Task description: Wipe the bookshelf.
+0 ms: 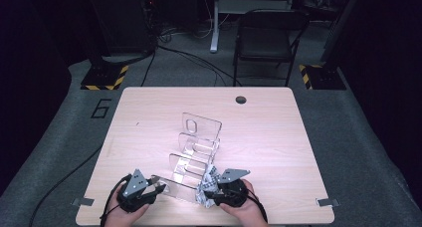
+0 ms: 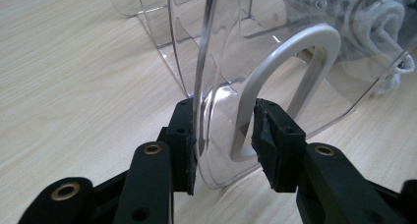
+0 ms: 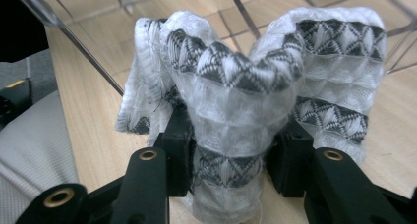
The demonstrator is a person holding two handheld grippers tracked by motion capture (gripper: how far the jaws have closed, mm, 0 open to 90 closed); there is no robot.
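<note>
Clear plastic is taking up the middle of the wooden table (image 1: 149, 112) — a transparent tiered rack (image 1: 196, 147) with upright panels stepping down toward the person's edge. Its nearest and lowest panel (image 2: 275, 81) is standing between the jaws of the left gripper (image 1: 158, 186), which is sitting at the lower left of the high view in the person's left hand (image 1: 127, 209). In the left gripper view the panel's rounded corner is lying against the left jaw's pad, and the white-edged handle cutout (image 2: 290, 81) is rising just inside the right jaw; whether that right pad is actually pressing on the plastic I cannot tell, so the jaws are standing partly apart around the panel without a grip I can confirm.

The right gripper (image 1: 209, 193), held in the person's right hand (image 1: 244, 207), is sitting just beside the rack's near right corner. Its jaws are pinching a bundled white cloth (image 3: 236, 101) with bands of black zigzag pattern — the right gripper view is showing the fabric bulging up and over both pads, squeezed narrow between them. In the high view the cloth (image 1: 209, 179) is resting against the rack's lowest tier at the near edge of the table, and in the left gripper view it is showing rolled up behind the clear panel. A black chair (image 1: 266, 38) is standing on the grey floor beyond the table's far edge.
</note>
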